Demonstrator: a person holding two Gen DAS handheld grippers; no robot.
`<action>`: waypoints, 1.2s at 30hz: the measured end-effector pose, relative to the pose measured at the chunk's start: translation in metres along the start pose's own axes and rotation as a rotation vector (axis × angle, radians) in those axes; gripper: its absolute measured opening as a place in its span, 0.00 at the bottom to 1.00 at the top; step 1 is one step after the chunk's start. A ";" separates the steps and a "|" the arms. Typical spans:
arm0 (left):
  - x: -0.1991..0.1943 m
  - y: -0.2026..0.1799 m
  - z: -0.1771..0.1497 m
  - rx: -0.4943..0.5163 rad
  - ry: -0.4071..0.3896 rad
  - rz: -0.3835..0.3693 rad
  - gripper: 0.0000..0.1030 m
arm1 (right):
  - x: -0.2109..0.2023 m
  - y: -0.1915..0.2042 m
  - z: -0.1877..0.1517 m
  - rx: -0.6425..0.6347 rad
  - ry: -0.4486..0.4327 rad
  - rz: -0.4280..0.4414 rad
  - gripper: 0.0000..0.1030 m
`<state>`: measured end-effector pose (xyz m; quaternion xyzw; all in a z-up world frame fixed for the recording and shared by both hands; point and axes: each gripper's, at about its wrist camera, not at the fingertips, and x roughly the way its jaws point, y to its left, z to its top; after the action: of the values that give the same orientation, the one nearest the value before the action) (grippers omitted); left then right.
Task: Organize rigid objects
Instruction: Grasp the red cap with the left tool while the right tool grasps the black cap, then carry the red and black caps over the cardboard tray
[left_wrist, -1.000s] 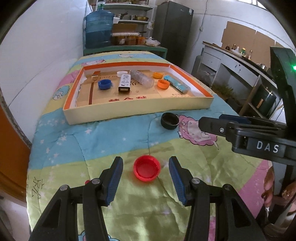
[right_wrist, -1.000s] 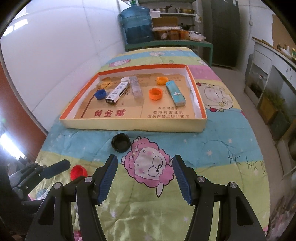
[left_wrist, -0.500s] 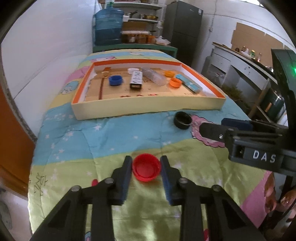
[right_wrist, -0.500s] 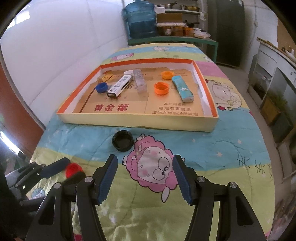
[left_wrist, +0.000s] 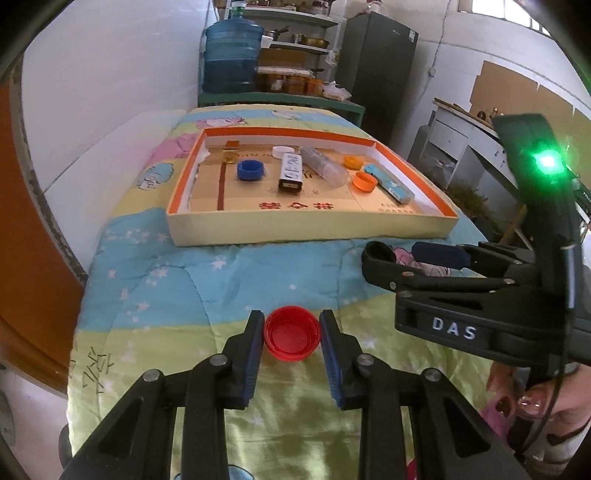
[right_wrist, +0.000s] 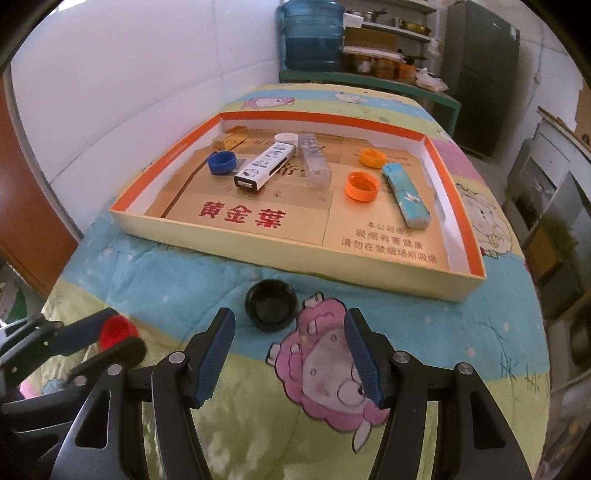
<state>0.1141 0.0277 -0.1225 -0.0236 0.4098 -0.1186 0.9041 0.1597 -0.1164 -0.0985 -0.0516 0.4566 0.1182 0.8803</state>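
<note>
A red bottle cap (left_wrist: 291, 338) lies open side up on the quilt, and my left gripper (left_wrist: 291, 325) is shut on it, blue pads pressed to both its sides. The right wrist view shows the same red cap (right_wrist: 114, 330) pinched at the far left. A black cap (right_wrist: 270, 304) lies on the quilt just ahead of my right gripper (right_wrist: 289, 317), which stands open over it with nothing between its pads. In the left wrist view the right gripper (left_wrist: 406, 256) hides most of the black cap.
A shallow orange-rimmed cardboard tray (right_wrist: 295, 254) sits further up the bed. It holds a blue cap (right_wrist: 221, 162), a white box (right_wrist: 264, 166), a clear box (right_wrist: 314, 162), two orange caps (right_wrist: 362, 186) and a light blue pack (right_wrist: 406, 195). A wall runs along the left.
My left jaws have closed from wide open onto the red cap. My right gripper has come lower and nearer to the black cap, still open.
</note>
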 end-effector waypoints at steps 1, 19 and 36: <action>-0.001 0.001 0.001 -0.002 -0.002 0.001 0.30 | 0.002 0.000 0.002 -0.004 -0.001 -0.005 0.61; -0.001 0.007 0.008 -0.026 -0.007 -0.011 0.30 | -0.004 -0.010 0.006 0.036 -0.005 0.057 0.29; -0.019 0.014 0.056 -0.036 -0.090 -0.018 0.30 | -0.047 -0.019 0.031 0.038 -0.102 0.048 0.29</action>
<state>0.1462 0.0425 -0.0733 -0.0487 0.3706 -0.1183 0.9199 0.1634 -0.1364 -0.0422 -0.0179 0.4146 0.1331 0.9000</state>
